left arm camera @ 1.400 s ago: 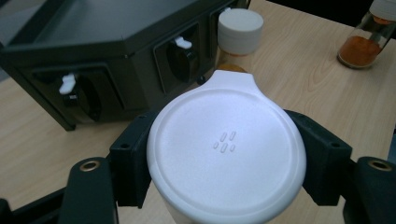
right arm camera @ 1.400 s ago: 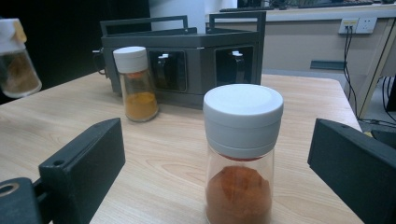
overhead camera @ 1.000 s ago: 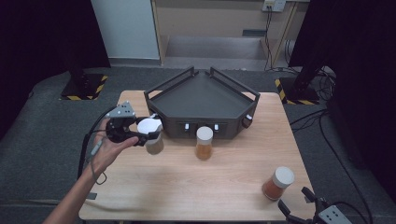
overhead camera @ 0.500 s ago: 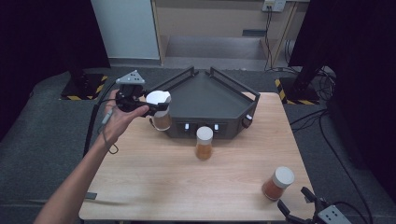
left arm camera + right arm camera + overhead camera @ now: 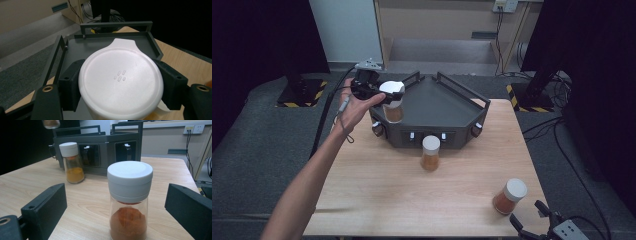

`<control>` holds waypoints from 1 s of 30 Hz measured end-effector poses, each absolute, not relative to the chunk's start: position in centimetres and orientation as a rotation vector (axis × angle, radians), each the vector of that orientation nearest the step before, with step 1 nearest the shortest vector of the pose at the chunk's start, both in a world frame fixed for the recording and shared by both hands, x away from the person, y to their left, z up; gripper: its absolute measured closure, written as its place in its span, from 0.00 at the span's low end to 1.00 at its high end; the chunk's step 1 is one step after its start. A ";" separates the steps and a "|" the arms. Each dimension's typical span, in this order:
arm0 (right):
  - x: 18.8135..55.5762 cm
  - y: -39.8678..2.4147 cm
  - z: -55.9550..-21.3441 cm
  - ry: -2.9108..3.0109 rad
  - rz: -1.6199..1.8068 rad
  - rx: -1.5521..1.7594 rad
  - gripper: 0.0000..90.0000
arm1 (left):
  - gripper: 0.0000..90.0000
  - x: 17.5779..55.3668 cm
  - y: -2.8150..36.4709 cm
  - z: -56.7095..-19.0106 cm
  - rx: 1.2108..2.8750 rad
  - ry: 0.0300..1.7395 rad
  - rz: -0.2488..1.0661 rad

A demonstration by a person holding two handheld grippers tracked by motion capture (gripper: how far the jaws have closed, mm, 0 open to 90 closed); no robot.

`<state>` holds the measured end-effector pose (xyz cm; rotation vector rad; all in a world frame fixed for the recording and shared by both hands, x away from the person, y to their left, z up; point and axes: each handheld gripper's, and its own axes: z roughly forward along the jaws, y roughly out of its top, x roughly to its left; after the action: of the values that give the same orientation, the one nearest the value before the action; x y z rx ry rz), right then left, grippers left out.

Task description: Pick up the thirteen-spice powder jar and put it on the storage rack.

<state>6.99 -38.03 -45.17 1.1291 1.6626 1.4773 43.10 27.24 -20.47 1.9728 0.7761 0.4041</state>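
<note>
The left gripper (image 5: 379, 92) is clamped on a white-lidded spice jar (image 5: 393, 102), lifted over the left corner of the dark rack (image 5: 437, 107) on the pale wooden table (image 5: 377, 190). The right gripper (image 5: 120, 210), jaws apart, brackets another jar (image 5: 129, 200) nearer than the rack; grey carpet (image 5: 257, 150) surrounds the table.

Lab test cell: wooden worktop (image 5: 377, 200) on grey carpet, black curtains (image 5: 257, 40) beside it, hazard-taped stand feet (image 5: 299, 95), cables (image 5: 557, 130), wall sockets (image 5: 505, 5) behind.
</note>
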 end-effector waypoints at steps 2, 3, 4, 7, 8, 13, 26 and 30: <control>7.0 -38.1 -45.2 1.664 1.478 1.129 0.05 | 0.33 43.6 26.6 -20.6 1.976 0.802 0.417; 7.0 -38.1 -45.2 1.664 1.478 1.129 0.05 | 0.33 43.8 26.2 -20.7 1.979 0.815 0.425; 7.0 -38.1 -45.2 1.662 1.480 1.129 0.05 | 0.33 44.1 25.9 -20.8 1.982 0.825 0.433; 7.0 -38.1 -45.2 1.662 1.483 1.128 0.05 | 0.33 44.8 25.3 -21.6 1.960 0.848 0.436; 7.0 -38.1 -45.2 1.661 1.484 1.127 0.05 | 0.33 45.1 25.3 -21.9 1.949 0.858 0.424; 7.1 -38.2 -45.2 1.665 1.482 1.126 0.05 | 0.33 46.2 24.6 -23.0 1.903 0.920 0.441; 7.2 -38.4 -45.3 1.658 1.489 1.136 0.05 | 0.33 47.9 23.1 -23.8 1.959 0.980 0.461; 7.2 -38.5 -45.4 1.652 1.498 1.140 0.05 | 0.33 48.2 23.4 -24.4 1.933 1.003 0.431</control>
<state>7.16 -38.46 -45.36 1.1397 1.6517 1.4977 48.19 23.38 -24.40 1.9330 1.0033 0.4306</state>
